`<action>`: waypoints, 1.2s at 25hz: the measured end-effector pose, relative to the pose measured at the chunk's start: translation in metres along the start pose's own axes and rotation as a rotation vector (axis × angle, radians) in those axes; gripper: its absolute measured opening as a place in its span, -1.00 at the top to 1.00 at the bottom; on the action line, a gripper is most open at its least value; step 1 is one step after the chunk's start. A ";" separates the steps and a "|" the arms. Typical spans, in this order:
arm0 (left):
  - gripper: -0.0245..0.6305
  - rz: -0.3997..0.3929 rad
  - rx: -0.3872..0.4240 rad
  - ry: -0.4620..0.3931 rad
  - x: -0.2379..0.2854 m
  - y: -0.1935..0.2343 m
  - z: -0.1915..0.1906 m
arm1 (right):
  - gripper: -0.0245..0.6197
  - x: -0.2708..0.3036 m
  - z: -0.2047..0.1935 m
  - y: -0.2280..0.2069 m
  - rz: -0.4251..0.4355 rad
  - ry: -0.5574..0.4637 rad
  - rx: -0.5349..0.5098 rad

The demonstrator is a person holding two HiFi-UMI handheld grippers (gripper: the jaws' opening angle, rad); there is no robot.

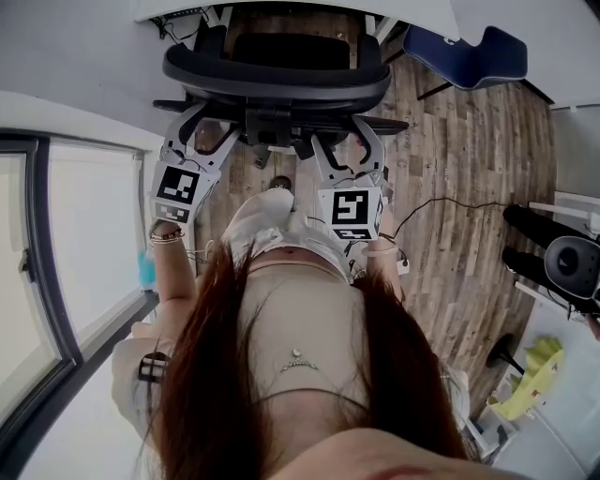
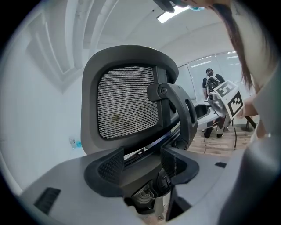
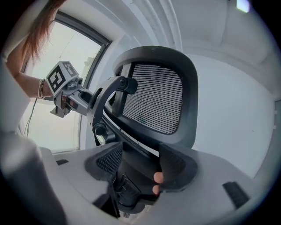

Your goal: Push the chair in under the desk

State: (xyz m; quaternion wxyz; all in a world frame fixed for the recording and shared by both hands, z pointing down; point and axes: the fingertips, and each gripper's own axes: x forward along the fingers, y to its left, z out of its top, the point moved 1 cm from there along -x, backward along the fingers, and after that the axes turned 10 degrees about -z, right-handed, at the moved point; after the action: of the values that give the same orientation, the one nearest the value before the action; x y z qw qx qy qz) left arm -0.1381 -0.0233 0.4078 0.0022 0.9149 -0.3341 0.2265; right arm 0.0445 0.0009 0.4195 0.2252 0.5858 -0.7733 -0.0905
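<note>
Now left claw (image 2: 142, 161), right claw (image 3: 140, 161) (both agape) behind chair (image 1: 277, 77)

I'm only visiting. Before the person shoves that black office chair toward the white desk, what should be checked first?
1. Left gripper on the chair: its fingers straddle the back frame. Ok.
2. Right gripper straddles the frame too. Ok.
3. Fingers actually clamping the frame: cannot tell.
4. Chair lined up with the desk, seat toward it. Ok.
5. Room under the desk: hidden by the chair. Cannot tell.
6. Blue chair and floor cable lie off to the side, apart from the chair. Ok.
</note>
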 end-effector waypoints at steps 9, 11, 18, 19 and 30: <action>0.14 0.000 -0.002 -0.002 0.003 0.004 0.001 | 0.10 0.005 0.001 -0.002 0.003 -0.007 -0.001; 0.14 0.001 -0.002 -0.001 0.003 0.005 0.001 | 0.10 0.006 0.002 -0.002 0.004 -0.009 -0.001; 0.14 -0.006 0.008 -0.002 0.010 0.009 0.005 | 0.10 0.013 0.002 -0.007 0.003 -0.016 0.003; 0.14 -0.005 0.009 -0.001 0.014 0.011 0.007 | 0.10 0.017 0.003 -0.010 0.003 -0.019 0.005; 0.14 -0.012 -0.009 0.011 0.038 0.022 0.019 | 0.10 0.038 0.002 -0.031 0.014 -0.014 0.015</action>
State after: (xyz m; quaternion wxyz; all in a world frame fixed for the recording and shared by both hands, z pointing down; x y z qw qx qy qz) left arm -0.1183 -0.0665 0.4032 0.0097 0.9156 -0.3296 0.2302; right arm 0.0621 -0.0445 0.4147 0.2158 0.5815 -0.7795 -0.0874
